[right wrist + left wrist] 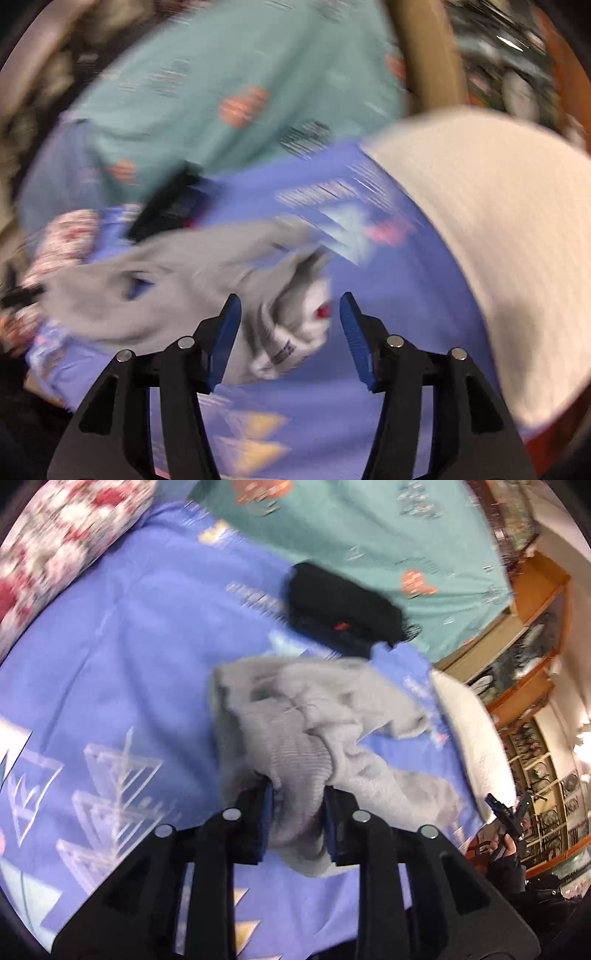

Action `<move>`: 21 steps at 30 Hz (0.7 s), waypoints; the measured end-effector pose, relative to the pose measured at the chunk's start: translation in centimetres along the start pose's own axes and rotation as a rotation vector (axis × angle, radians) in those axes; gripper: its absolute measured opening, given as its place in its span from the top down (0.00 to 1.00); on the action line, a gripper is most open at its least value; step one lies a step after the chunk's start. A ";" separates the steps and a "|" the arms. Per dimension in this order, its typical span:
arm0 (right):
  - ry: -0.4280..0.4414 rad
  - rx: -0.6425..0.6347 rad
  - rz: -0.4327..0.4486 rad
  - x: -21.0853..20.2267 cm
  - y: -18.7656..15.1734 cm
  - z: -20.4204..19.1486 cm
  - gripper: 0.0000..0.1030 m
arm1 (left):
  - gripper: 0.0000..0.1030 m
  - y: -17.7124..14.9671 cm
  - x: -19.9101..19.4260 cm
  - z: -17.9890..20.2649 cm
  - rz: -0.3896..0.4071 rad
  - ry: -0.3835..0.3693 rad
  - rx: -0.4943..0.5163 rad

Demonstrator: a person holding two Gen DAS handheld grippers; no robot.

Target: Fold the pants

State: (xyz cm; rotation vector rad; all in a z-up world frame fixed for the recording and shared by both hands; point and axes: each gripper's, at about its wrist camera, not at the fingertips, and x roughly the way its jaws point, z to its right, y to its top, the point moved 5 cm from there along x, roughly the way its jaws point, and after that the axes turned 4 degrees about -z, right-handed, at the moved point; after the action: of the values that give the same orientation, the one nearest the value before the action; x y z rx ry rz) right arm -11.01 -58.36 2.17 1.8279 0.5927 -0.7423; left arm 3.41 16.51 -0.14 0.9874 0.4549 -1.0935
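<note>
The grey pants [306, 716] lie crumpled on a blue patterned bedsheet [110, 657]. My left gripper [298, 794] is shut on a ribbed cuff or waistband of the pants, with the fabric bunched between its blue pads. In the right wrist view the pants [177, 273] stretch from the left to the middle, blurred by motion. My right gripper [290, 306] is open, its blue pads either side of a bunched end of the pants with a label, just above it. My right gripper also shows in the left wrist view [506, 812] at the far right.
A folded black garment [343, 605] lies beyond the pants. A teal patterned blanket [369, 535] covers the far side. A floral pillow [55, 542] sits at the upper left. A white pillow [498, 221] lies to the right. Wooden shelves [535, 646] stand beyond the bed.
</note>
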 end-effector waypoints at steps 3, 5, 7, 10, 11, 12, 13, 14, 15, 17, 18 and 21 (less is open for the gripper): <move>-0.025 0.125 -0.014 0.5 -1.8 3.5 0.43 | 0.62 -0.7 1.6 -1.9 -0.073 0.110 -0.030; 0.009 0.128 -0.043 1.6 -2.0 2.7 0.34 | 0.49 -0.9 3.0 -2.6 -0.121 0.135 -0.042; 0.025 0.081 -0.100 3.4 -2.2 0.6 0.28 | 0.28 -1.2 4.3 -3.1 -0.156 0.148 -0.053; 0.023 0.012 -0.168 5.7 -2.5 -2.3 0.27 | 0.20 -2.5 6.7 -3.6 -0.238 0.114 -0.065; -0.005 -0.004 -0.193 6.7 -2.7 -2.8 0.26 | 0.17 -3.1 7.7 -3.8 -0.267 0.105 -0.071; -0.043 -0.008 -0.219 7.7 -2.9 -2.8 0.26 | 0.12 -3.4 8.1 -3.7 -0.252 0.110 -0.057; -0.062 -0.003 -0.241 8.5 -3.1 -3.0 0.27 | 0.09 -3.5 8.4 -3.4 -0.239 0.118 -0.038; -0.057 0.007 -0.263 9.2 -3.4 -3.1 0.28 | 0.09 -3.7 8.6 -3.0 -0.234 0.120 -0.024; -0.053 0.008 -0.282 9.8 -3.5 -3.3 0.35 | 0.10 -3.8 8.8 -2.6 -0.234 0.107 -0.019; -0.024 -0.002 -0.306 10.2 -3.7 -4.0 0.68 | 0.22 -4.3 9.1 -1.1 -0.223 0.061 0.012; -0.005 -0.001 -0.300 10.2 -3.4 -4.5 0.85 | 0.49 -4.6 9.4 -0.3 -0.223 0.075 0.051; 0.021 0.008 -0.191 7.4 -1.6 -5.0 0.93 | 0.87 -4.1 8.2 1.3 -0.159 0.136 0.111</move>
State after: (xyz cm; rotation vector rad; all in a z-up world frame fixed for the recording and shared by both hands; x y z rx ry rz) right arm -5.95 -52.73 -2.79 1.8044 0.7871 -0.8544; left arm 3.03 10.59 -7.31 1.1433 0.5962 -1.2083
